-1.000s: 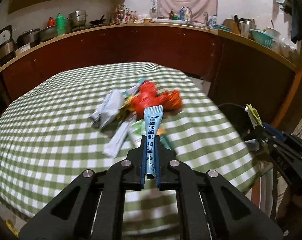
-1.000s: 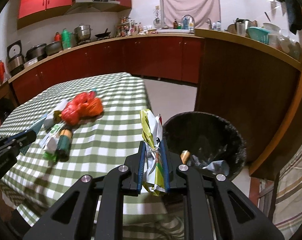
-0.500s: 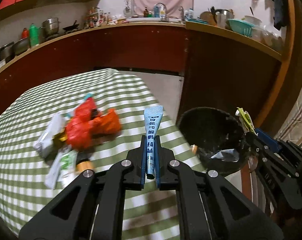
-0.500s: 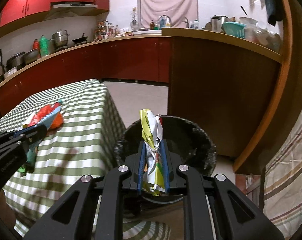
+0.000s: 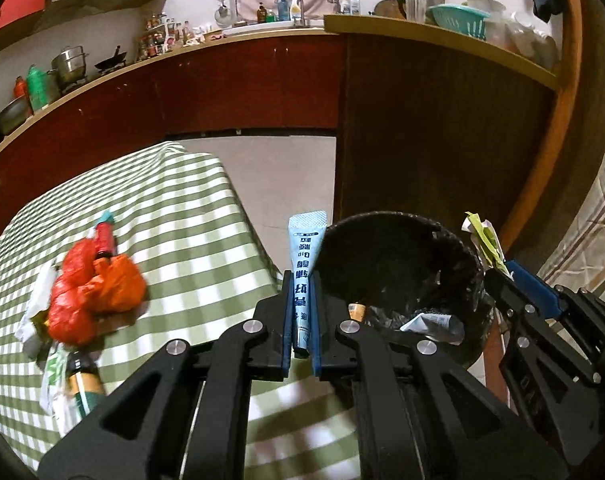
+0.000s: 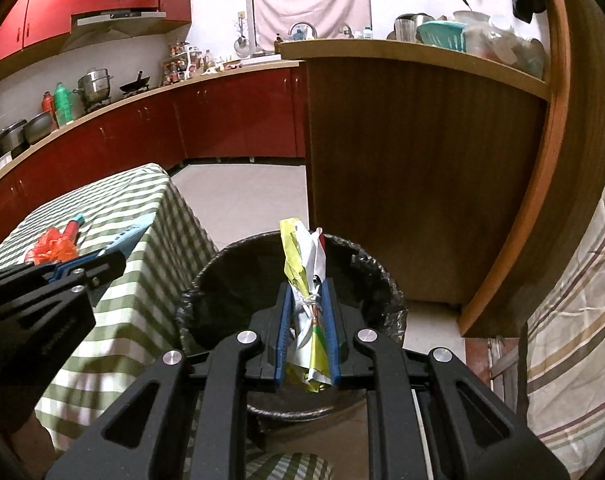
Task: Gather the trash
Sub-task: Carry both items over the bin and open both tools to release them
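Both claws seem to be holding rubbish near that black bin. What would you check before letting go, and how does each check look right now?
1. Right claw grips the crumpled wrapper: ok.
2. Wrapper above the bin opening: ok.
3. Left claw grips the blue sachet: ok.
4. Sachet over the bin: not ok, it appears beside the rim, near the table edge.
5. Room left in the bin: ok, little rubbish inside.
6. Claws clear of each other: ok.

both grippers swing off the table toward the bin | right gripper now over black trash bin | left gripper reaches table edge beside it
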